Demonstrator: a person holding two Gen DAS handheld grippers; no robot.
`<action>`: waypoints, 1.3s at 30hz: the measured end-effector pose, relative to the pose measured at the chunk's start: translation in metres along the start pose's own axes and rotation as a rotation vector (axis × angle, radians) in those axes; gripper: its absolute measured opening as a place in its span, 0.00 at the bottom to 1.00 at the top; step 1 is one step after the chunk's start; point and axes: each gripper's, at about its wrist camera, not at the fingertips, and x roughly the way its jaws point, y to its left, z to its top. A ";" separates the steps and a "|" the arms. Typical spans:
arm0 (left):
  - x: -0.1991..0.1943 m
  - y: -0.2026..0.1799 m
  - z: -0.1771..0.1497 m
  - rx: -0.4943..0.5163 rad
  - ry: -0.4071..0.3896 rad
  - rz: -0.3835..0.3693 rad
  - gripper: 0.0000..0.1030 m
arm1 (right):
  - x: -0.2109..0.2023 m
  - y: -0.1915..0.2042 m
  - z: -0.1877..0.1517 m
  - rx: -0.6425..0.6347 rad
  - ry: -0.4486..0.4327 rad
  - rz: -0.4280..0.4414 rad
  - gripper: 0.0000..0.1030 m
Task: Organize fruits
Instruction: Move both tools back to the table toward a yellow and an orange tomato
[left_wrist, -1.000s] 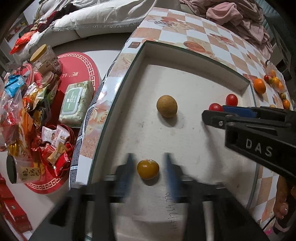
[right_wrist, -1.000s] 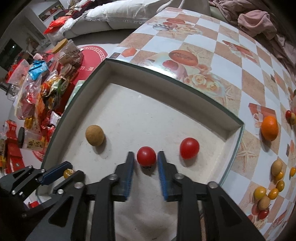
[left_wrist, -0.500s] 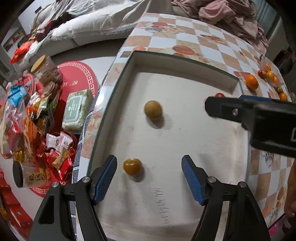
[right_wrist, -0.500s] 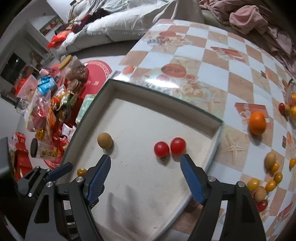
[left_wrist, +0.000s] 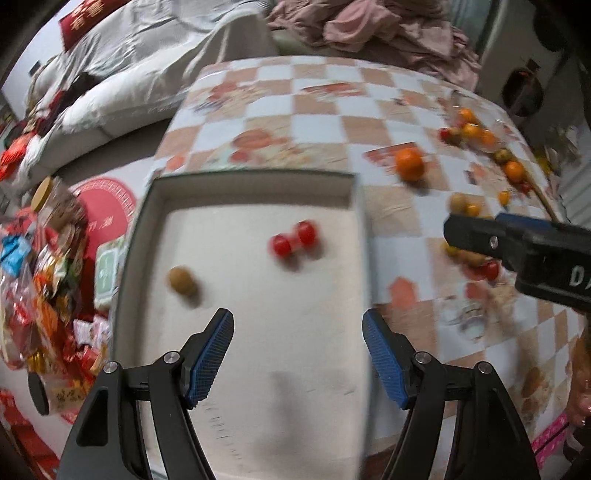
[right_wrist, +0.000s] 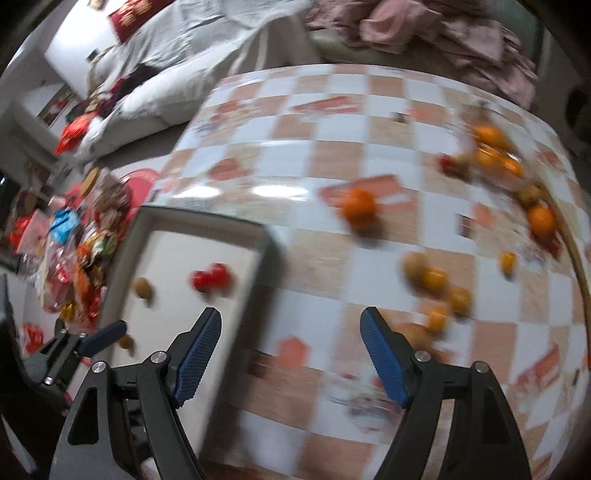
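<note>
Both my grippers empty over the table

My left gripper and right gripper gape wide, holding nothing; two red tomatoes touch near the tray's far edge, loose fruit beyond its right edge.

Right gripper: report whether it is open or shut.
Open. The right gripper has its blue pads spread wide over the checkered tablecloth, nothing between them.
</note>
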 end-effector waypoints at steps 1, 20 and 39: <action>0.000 -0.007 0.003 0.011 -0.003 -0.006 0.71 | -0.003 -0.012 -0.002 0.017 0.000 -0.014 0.78; 0.066 -0.103 0.028 0.121 0.033 -0.029 0.71 | 0.007 -0.143 -0.028 0.180 0.047 -0.172 0.78; 0.090 -0.129 0.054 0.129 0.007 -0.039 0.71 | 0.038 -0.174 0.017 0.104 -0.006 -0.226 0.66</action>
